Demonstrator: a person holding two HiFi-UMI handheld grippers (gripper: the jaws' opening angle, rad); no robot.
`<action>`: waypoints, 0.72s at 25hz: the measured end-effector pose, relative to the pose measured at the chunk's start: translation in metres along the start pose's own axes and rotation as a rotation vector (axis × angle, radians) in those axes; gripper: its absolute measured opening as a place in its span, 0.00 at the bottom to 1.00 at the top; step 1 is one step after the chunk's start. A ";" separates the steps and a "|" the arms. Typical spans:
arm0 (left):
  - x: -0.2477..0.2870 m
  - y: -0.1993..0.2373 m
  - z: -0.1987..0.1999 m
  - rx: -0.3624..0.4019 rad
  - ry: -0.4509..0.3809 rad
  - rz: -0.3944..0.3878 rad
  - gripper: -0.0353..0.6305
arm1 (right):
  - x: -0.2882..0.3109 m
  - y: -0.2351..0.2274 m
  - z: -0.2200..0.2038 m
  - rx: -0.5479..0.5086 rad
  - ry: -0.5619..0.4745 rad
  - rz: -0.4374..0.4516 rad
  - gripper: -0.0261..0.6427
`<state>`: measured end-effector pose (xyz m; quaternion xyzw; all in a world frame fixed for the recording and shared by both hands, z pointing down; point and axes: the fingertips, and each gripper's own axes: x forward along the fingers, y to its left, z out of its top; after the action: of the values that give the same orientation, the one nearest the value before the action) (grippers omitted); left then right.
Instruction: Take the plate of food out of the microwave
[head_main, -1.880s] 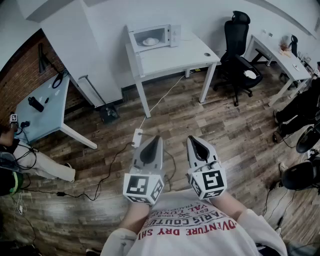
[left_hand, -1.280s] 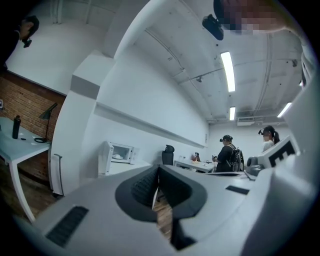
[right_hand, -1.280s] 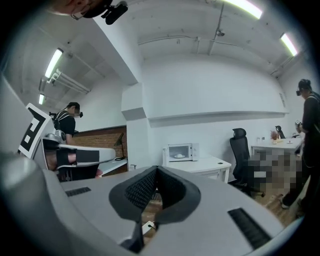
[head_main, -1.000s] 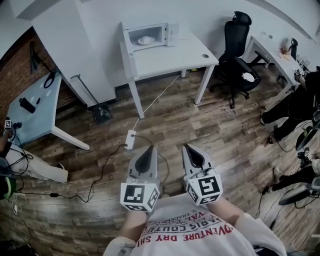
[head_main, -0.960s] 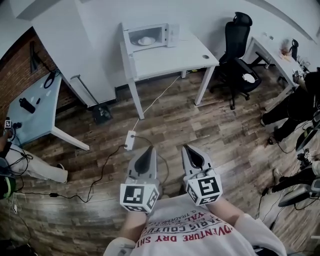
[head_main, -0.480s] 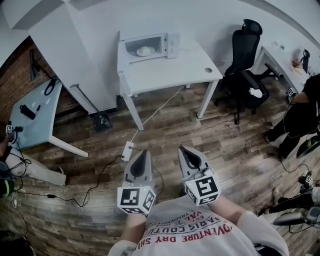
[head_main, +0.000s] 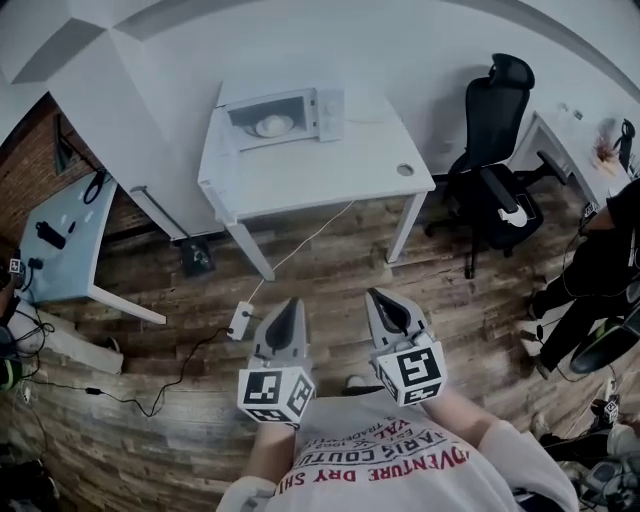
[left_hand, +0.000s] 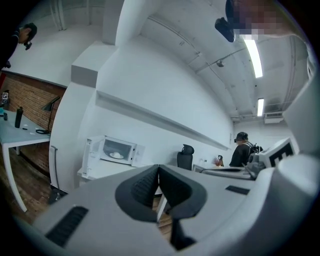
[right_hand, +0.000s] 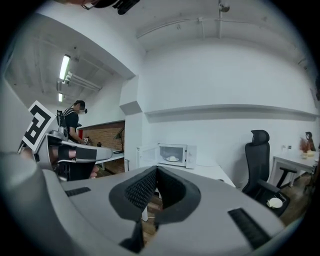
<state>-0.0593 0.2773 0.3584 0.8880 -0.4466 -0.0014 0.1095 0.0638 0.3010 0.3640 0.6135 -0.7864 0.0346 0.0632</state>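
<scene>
A white microwave (head_main: 283, 113) stands at the back of a white table (head_main: 330, 175), its door (head_main: 221, 150) swung open to the left. Inside sits the plate of food (head_main: 271, 125), a pale mound on a white plate. Both grippers are held level in front of my chest over the wooden floor, well short of the table. The left gripper (head_main: 287, 312) is shut and holds nothing, and so is the right gripper (head_main: 384, 304). The left gripper view shows the microwave (left_hand: 118, 149) and plate (left_hand: 116, 155) far ahead. In the right gripper view the microwave (right_hand: 173, 154) and plate (right_hand: 172, 159) also lie ahead.
A black office chair (head_main: 496, 150) stands right of the table. A power strip (head_main: 239, 320) and cables lie on the floor in front of the table's left leg. A grey desk (head_main: 58, 235) is at the left. A person (head_main: 612, 250) stands at the right near another white desk (head_main: 570, 140).
I have walked toward the table: it and the microwave now appear larger and nearer. Both grippers came forward with me, still shut and empty.
</scene>
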 end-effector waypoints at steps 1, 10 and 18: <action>0.007 -0.005 -0.002 0.005 0.008 0.001 0.06 | 0.002 -0.010 -0.003 0.009 0.004 -0.001 0.06; 0.066 0.011 -0.013 -0.007 0.082 0.051 0.06 | 0.048 -0.058 -0.021 0.041 0.045 0.013 0.06; 0.160 0.034 -0.020 -0.001 0.124 -0.010 0.06 | 0.115 -0.113 -0.026 0.053 0.062 -0.048 0.06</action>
<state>0.0123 0.1347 0.3994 0.8886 -0.4344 0.0528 0.1374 0.1471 0.1665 0.4037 0.6323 -0.7680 0.0729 0.0720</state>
